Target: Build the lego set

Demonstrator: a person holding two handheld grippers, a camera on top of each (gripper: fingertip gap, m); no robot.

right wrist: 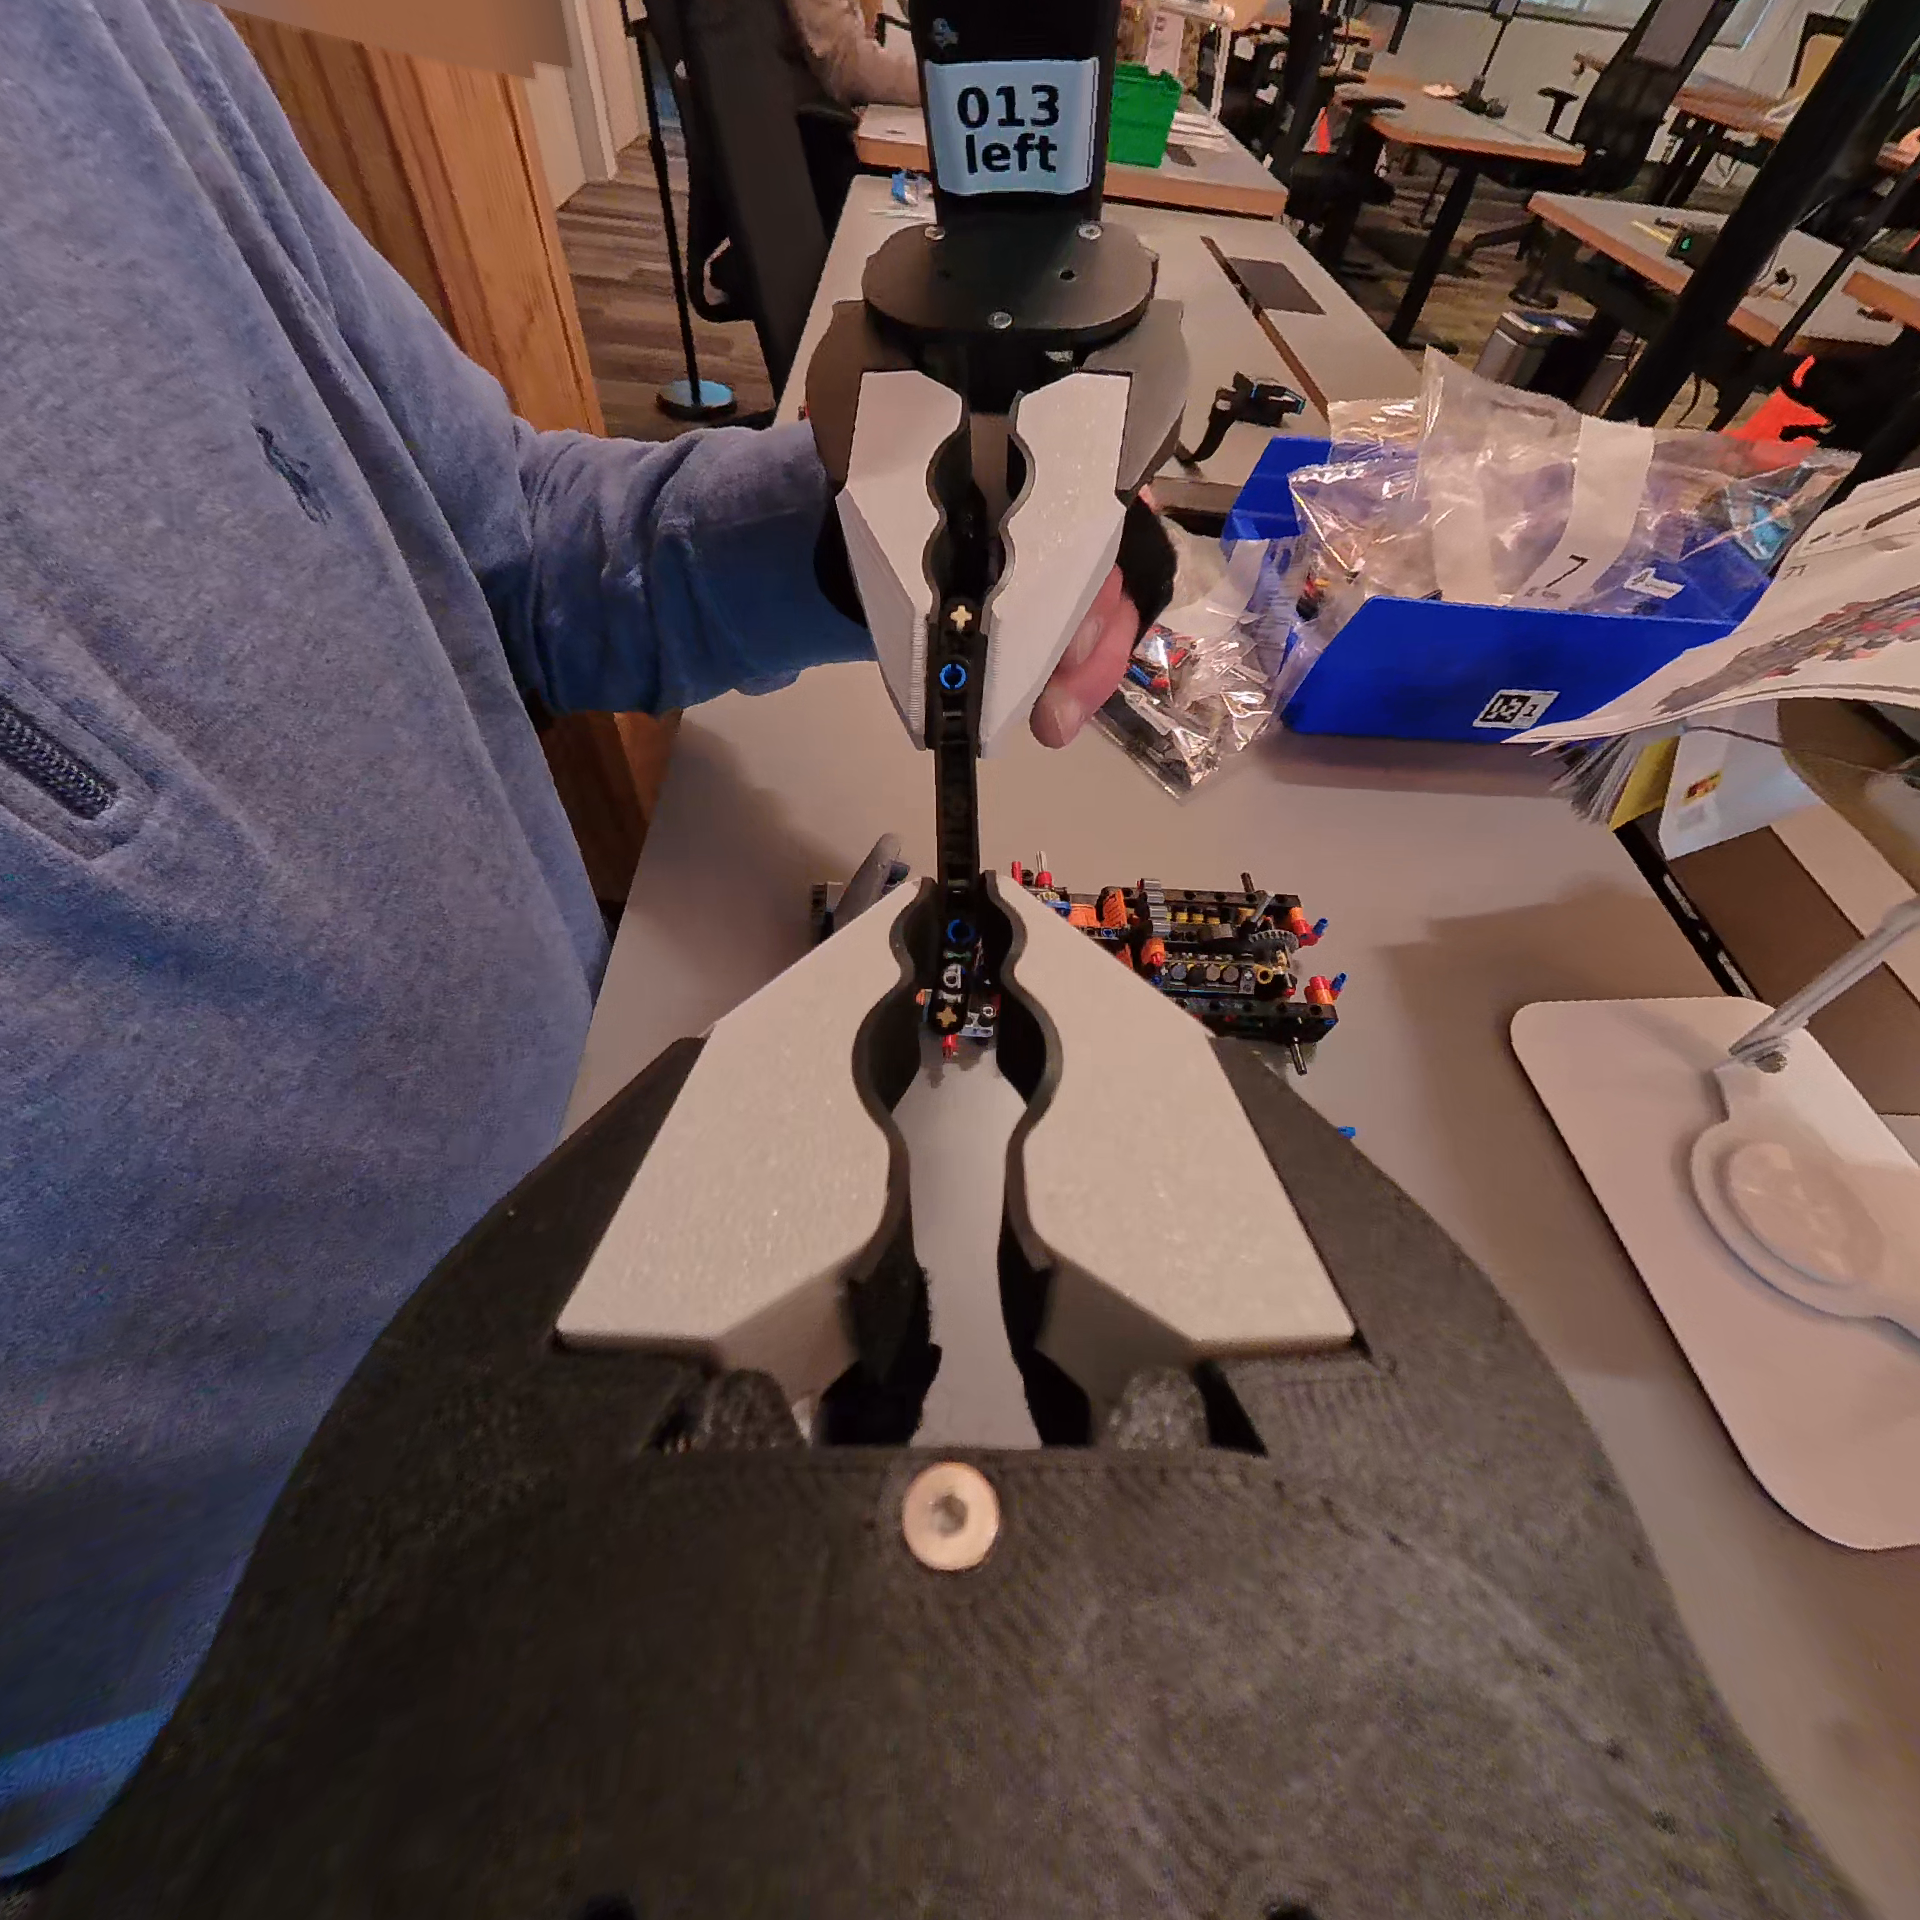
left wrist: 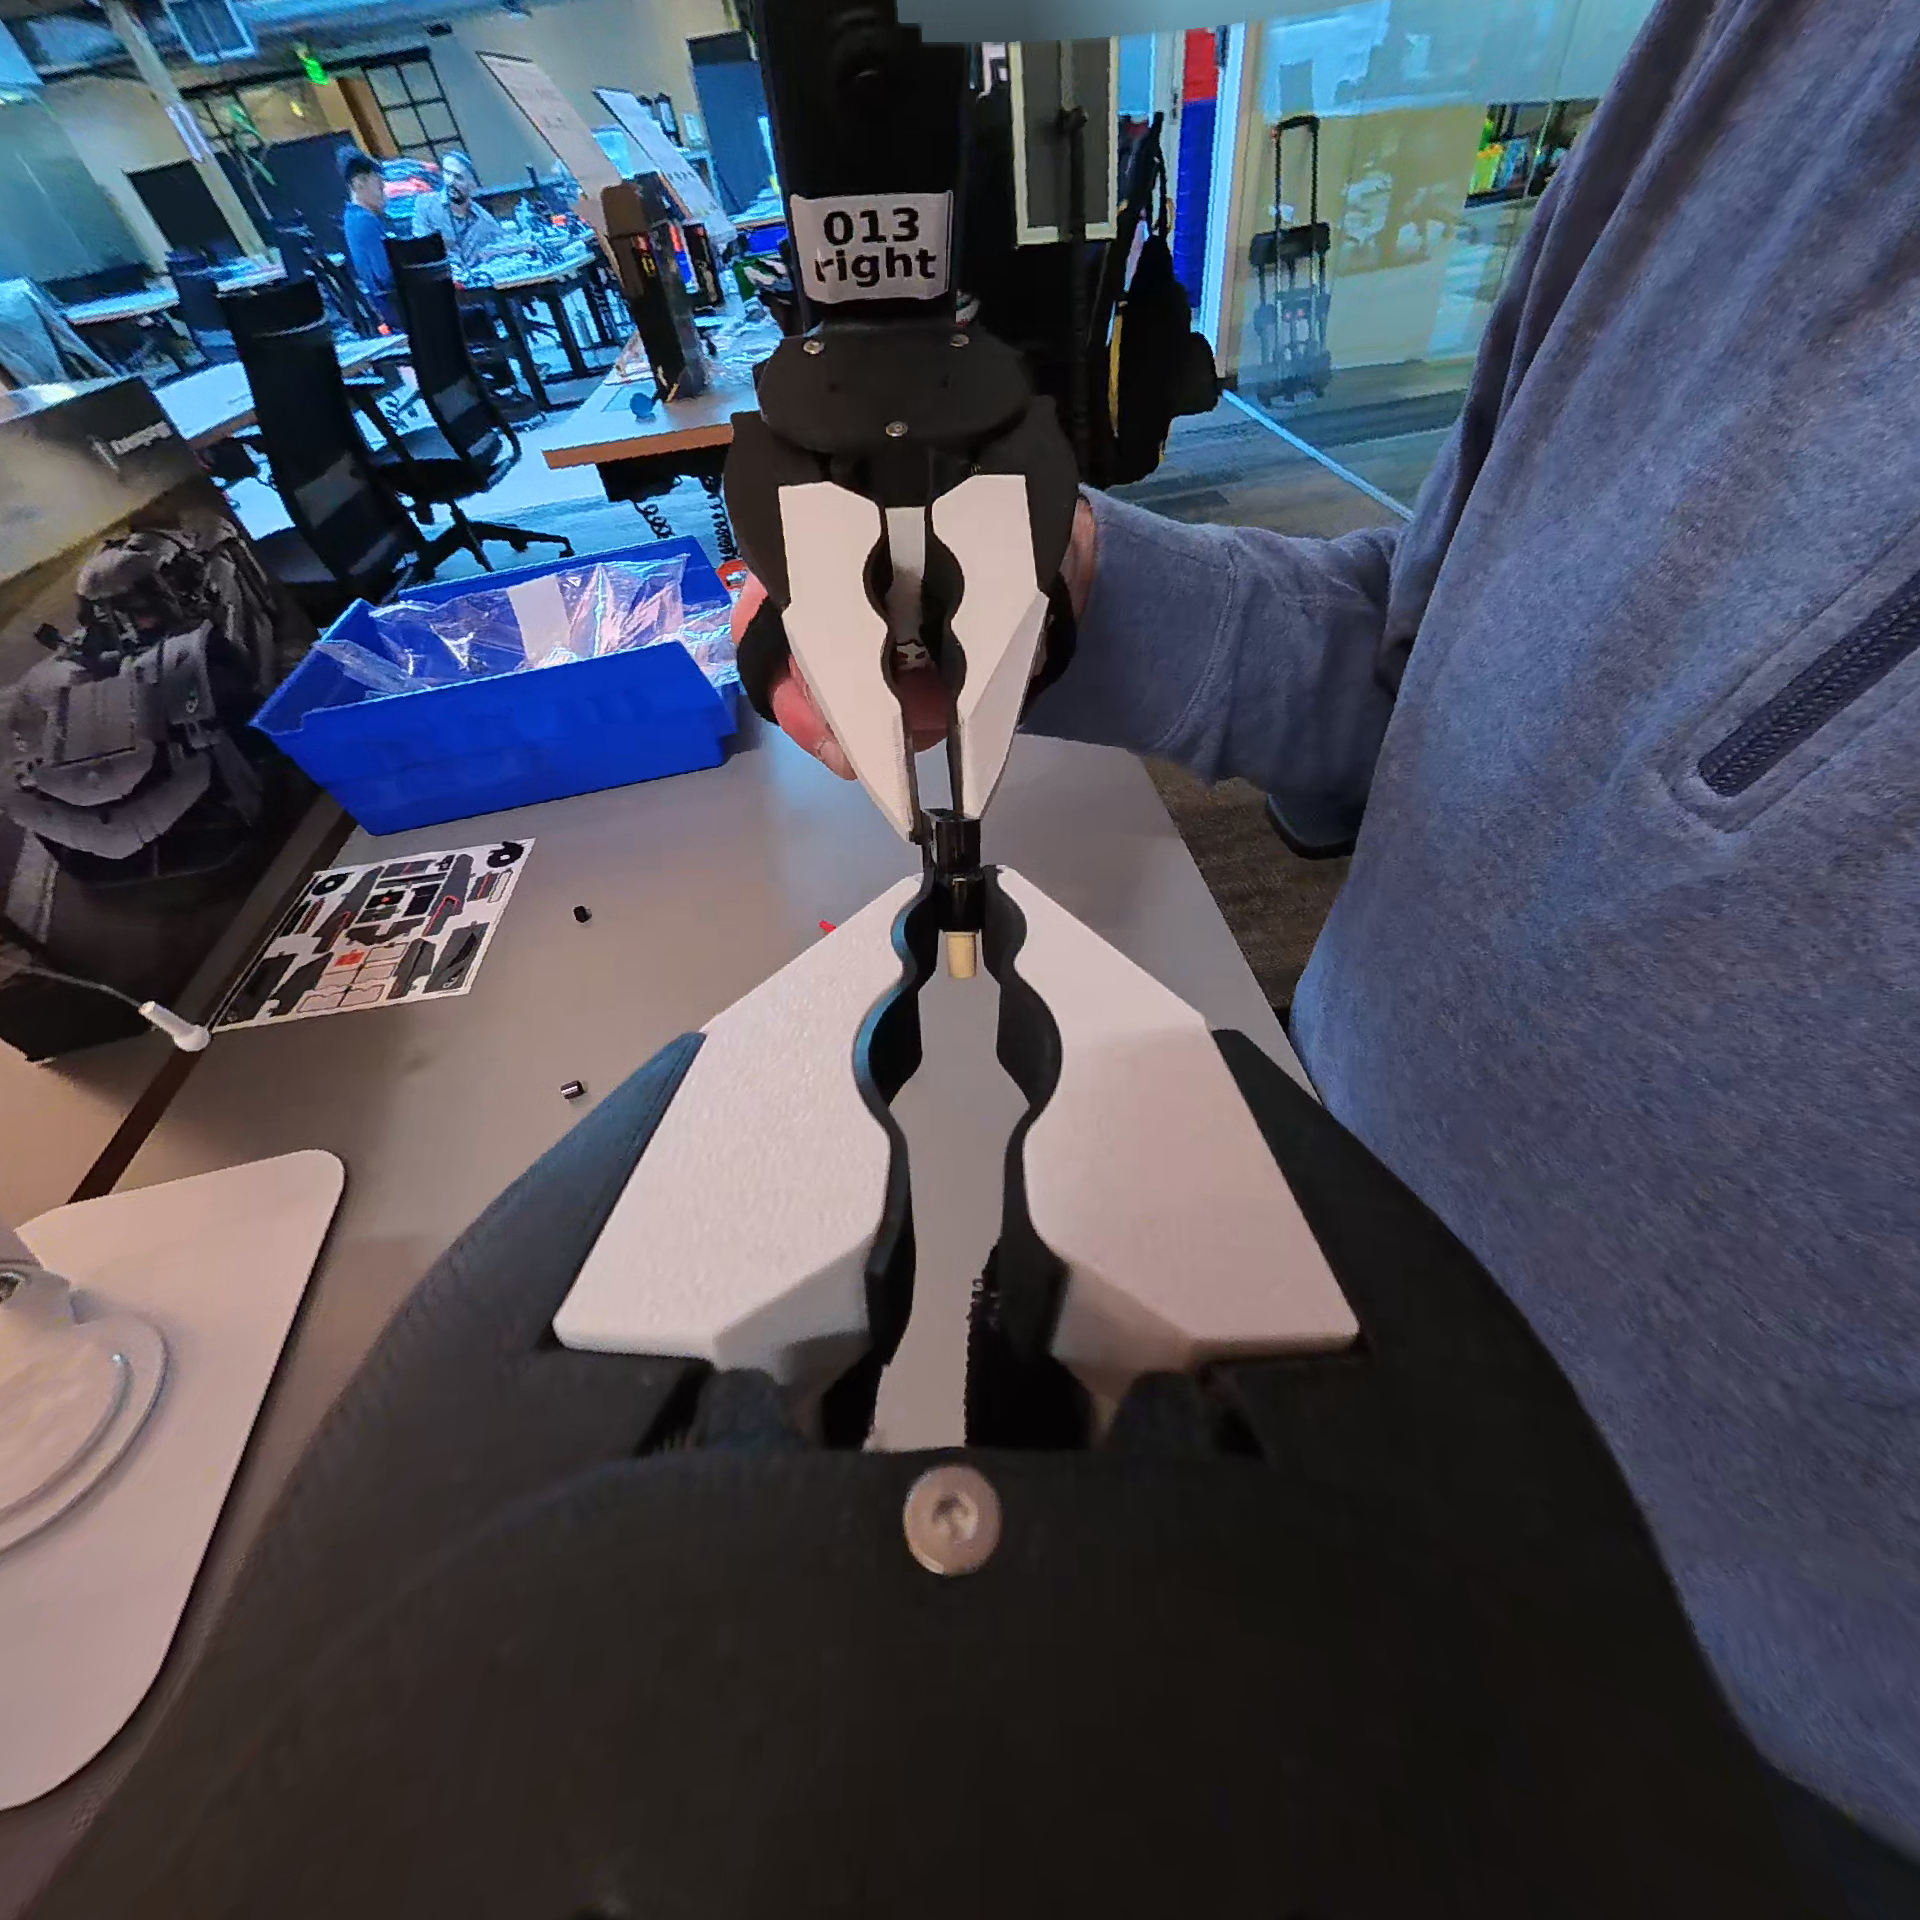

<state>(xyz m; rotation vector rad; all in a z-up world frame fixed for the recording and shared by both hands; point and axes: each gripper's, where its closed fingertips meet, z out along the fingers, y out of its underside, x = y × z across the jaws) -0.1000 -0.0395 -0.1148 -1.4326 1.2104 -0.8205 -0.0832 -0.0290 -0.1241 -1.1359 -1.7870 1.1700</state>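
Note:
Both grippers meet tip to tip above the grey table (right wrist: pixel 1455 904) and are shut on the same long black Technic beam (right wrist: pixel 956 800). The beam carries blue pins and tan cross axles. My left gripper (left wrist: pixel 956 883) grips one end, where a tan pin (left wrist: pixel 961 951) shows between its fingers; it also shows in the right wrist view (right wrist: pixel 951 743). My right gripper (right wrist: pixel 956 888) grips the other end, where small black, red and tan parts (right wrist: pixel 956 997) sit between its fingers; it also shows in the left wrist view (left wrist: pixel 935 821). A partly built black and orange model (right wrist: pixel 1174 945) lies on the table beyond.
A blue bin (left wrist: pixel 499 717) (right wrist: pixel 1455 665) holds clear part bags. A sticker sheet (left wrist: pixel 384 935) and two small black parts (left wrist: pixel 581 914) lie on the table. An instruction booklet (right wrist: pixel 1766 634) and a white stand base (right wrist: pixel 1714 1195) are at the right. The person's blue sleeve is close by. My left and right fingertips are right by each other.

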